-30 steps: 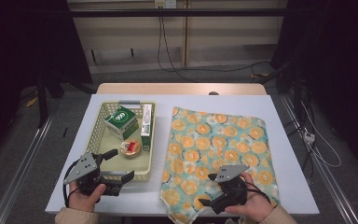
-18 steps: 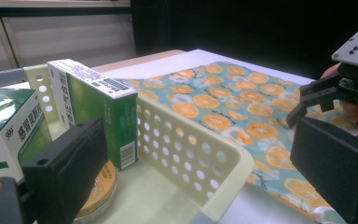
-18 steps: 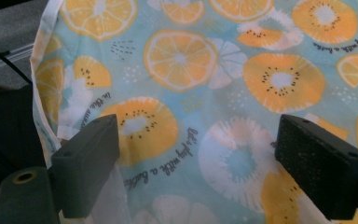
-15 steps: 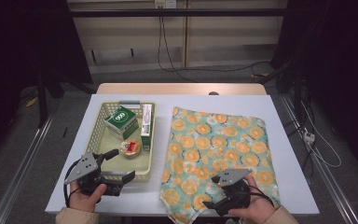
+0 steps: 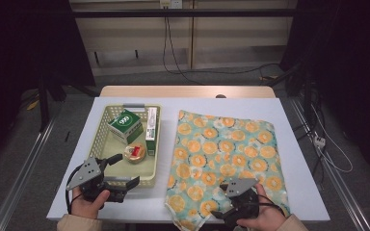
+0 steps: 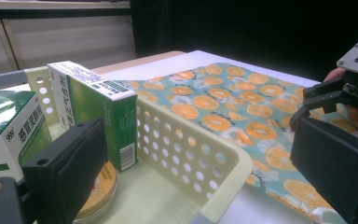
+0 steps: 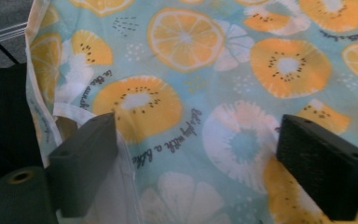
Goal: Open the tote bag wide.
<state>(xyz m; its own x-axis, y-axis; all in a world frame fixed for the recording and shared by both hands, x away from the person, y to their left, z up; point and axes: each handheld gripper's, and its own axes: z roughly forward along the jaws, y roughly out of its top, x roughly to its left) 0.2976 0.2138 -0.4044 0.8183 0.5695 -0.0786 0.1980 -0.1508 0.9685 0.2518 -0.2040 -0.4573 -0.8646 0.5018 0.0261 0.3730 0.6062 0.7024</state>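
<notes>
— Cloth first? 
— Fruit-print cloth (image 5: pixel 224 154), spread flat on the right half of the white table (image 5: pixel 298 192), near edge rumpled and hanging slightly over the table's front rim. 
— And at that near edge? 
— Right gripper (image 5: pixel 221 208), low over the cloth's near part, jaws spread wide, just been closing a little; orange-slice print (image 7: pixel 186 121) lying between them, no pinch yet, pads off the fabric. One jaw right beside a folded hem at the cloth's border. 
— Left side? 
— Left gripper (image 5: pixel 125 171), jaws apart and holding nothing, one reaching over the near rim of the cream basket (image 5: pixel 103 122), the other just outside its front wall. 
— Inside the basket? 
— Green-and-white box (image 5: pixel 125 125) toward the far left, tall green carton (image 5: pixel 151 130) along the right wall, round tin (image 5: pixel 135 153) with a red label near the front, close to the left jaw. 
— Basket against cloth? 
— Just beside, a narrow strip of table between. 
— Beyond? 
— Wooden strip (image 5: pixel 188 91) along the table's far edge, cables (image 5: pixel 173 53) on the floor behind.
</notes>
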